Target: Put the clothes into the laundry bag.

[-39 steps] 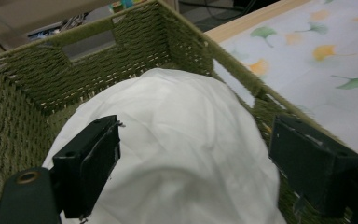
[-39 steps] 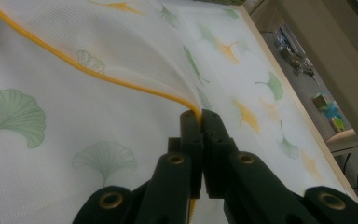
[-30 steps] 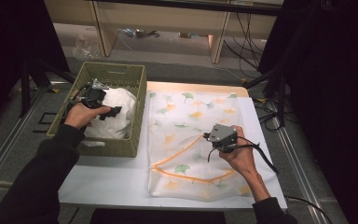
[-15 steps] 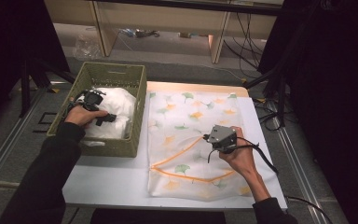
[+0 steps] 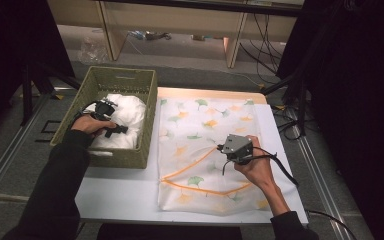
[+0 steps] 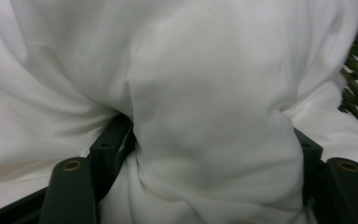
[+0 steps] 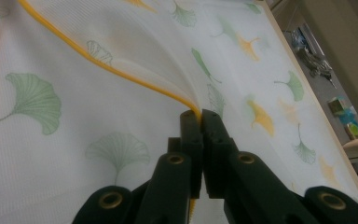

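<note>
Dark floor and shelving legs surround a white table [image 5: 120, 195], on which one woven green basket [image 5: 130, 80] and one mesh laundry bag [image 5: 200, 120] printed with ginkgo leaves are laid side by side.

Just ahead of the right gripper [image 5: 220, 148], the bag's orange-trimmed opening edge [image 7: 135, 77] is pinched: in the right gripper view the two jaws are seen pressed together on the trim, and the upper layer is lifted from the lower one so that a mouth is held ready.

Inside the basket, the left gripper [image 5: 122, 131] is pushed into one bundle of white cloth [image 5: 125, 107]. Its jaws have just been closing, and in the left gripper view a thick fold of the cloth [image 6: 214, 116] is bunched between them, with fabric pressed against both inner faces, so it is judged to be gripped.

By this reading the work is at an early stage: the bag is opened and the cloth is seized, but nothing is seen inside the bag. Lifting the cloth out of the basket, carrying it across to the right gripper and feeding it into the mouth are left to be done.
</note>
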Demonstrator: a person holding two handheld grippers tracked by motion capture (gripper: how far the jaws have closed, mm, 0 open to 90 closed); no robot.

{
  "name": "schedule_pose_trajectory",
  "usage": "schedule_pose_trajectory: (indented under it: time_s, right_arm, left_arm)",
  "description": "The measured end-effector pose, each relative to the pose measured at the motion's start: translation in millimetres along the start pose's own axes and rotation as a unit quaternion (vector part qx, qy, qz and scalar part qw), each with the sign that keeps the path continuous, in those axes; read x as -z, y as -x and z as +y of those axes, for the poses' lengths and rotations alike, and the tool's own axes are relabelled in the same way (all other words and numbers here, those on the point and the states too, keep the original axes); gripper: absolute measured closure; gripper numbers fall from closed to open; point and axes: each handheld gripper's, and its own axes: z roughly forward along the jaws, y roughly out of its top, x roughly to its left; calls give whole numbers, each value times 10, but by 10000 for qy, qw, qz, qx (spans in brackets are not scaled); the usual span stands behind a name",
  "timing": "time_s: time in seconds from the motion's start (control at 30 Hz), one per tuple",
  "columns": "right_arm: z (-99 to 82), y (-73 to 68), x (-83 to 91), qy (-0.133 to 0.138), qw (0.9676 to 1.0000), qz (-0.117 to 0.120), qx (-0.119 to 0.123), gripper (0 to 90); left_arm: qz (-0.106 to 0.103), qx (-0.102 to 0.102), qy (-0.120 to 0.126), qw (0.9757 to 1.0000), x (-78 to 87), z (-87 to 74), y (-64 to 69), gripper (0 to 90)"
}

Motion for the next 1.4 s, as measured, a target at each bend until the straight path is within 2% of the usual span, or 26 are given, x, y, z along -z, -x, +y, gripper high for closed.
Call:
schedule_pose_trajectory:
  time_s: [0.07,0.13,0.17,0.23,0.27,0.3,0.37,0.4,0.47,0.5,0.53,0.57,0.6,0.67,0.73,0.8,0.83,0.87,0.97,1.07,1.1,1.17,1.2,1.27,1.33,1.4]
  right_arm:
    - [3,-7,-16,-29,10000,25,-48,895]
    - [8,-7,-33,-39,10000,30,16,895]
    - [6,-24,-36,-71,9999,54,-58,895]
    - [5,-22,-47,-76,9999,66,48,895]
    - [5,-23,-46,-82,9999,71,55,895]
    - [5,-19,-44,-61,10000,41,64,895]
    - [4,-25,-28,-51,10000,22,1,895]
    - [3,-22,-20,-35,10000,16,61,895]
    - [-4,-29,-5,-50,10000,22,62,895]
    - [-8,-31,-2,-47,10000,17,6,895]
    - [-8,-21,-7,-30,10000,20,46,895]
    - [-9,-33,-7,-62,10000,22,-43,895]
    - [-6,-24,-18,-35,10000,41,73,895]
    - [-3,-37,-21,-39,9999,34,86,895]
    - [-4,-37,-18,-44,9999,31,92,895]
    - [-6,-33,-12,-46,10000,23,84,895]
    - [-6,-33,-9,-39,10000,17,78,895]
    - [-7,-34,-8,-36,10000,13,79,895]
    - [-10,-32,-13,-47,9999,20,114,895]
    - [-9,-37,-17,-64,9999,32,93,895]
    - [-10,-37,-17,-59,9999,-1,85,895]
    - [-15,-39,-12,-63,9999,11,80,895]
    - [-15,-43,-11,-73,9999,7,100,895]
    - [-14,-51,-13,-60,9999,-10,80,895]
    - [-18,-56,-11,-92,9999,37,94,895]
    - [-18,-57,-12,-90,9999,41,105,895]
  left_arm:
    - [-111,-130,44,9998,17,-4,-14,342]
    - [18,-65,120,9999,10,-8,-13,306]
    - [159,-53,125,9998,3,-1,-8,240]
    - [603,-8,175,9980,-39,15,42,145]
    - [716,7,109,9974,-57,29,42,137]
    - [809,176,44,9966,-83,46,36,122]
    - [1139,470,-292,9920,-125,100,28,55]
    - [1252,464,-351,9904,-170,109,40,6]
    - [1338,213,-486,9896,-231,121,102,0]
    - [1400,160,-512,9887,-250,125,123,0]
    - [1404,164,-507,9887,-262,122,122,0]
    - [1341,178,-533,9894,-259,120,105,0]
    - [1280,195,-482,9904,-263,103,82,0]
    - [1139,213,-466,9922,-256,89,59,6]
    - [1113,208,-390,9928,-214,77,41,137]
    - [1248,81,-433,9912,-164,83,31,307]
    - [1365,72,-418,9897,-154,92,27,355]
    - [1344,78,-472,9898,-147,102,17,375]
    - [1315,205,-509,9898,-156,124,10,332]
    - [1413,285,-459,9885,-216,107,11,134]
    - [1477,242,-491,9875,-228,104,1,104]
    - [1642,448,-539,9839,-284,87,-48,0]
    - [1677,495,-569,9829,-302,94,-43,0]
    - [1667,506,-584,9830,-315,99,-40,0]
    - [1508,593,-537,9853,-309,81,-64,0]
    - [1269,622,-492,9887,-276,65,-66,74]
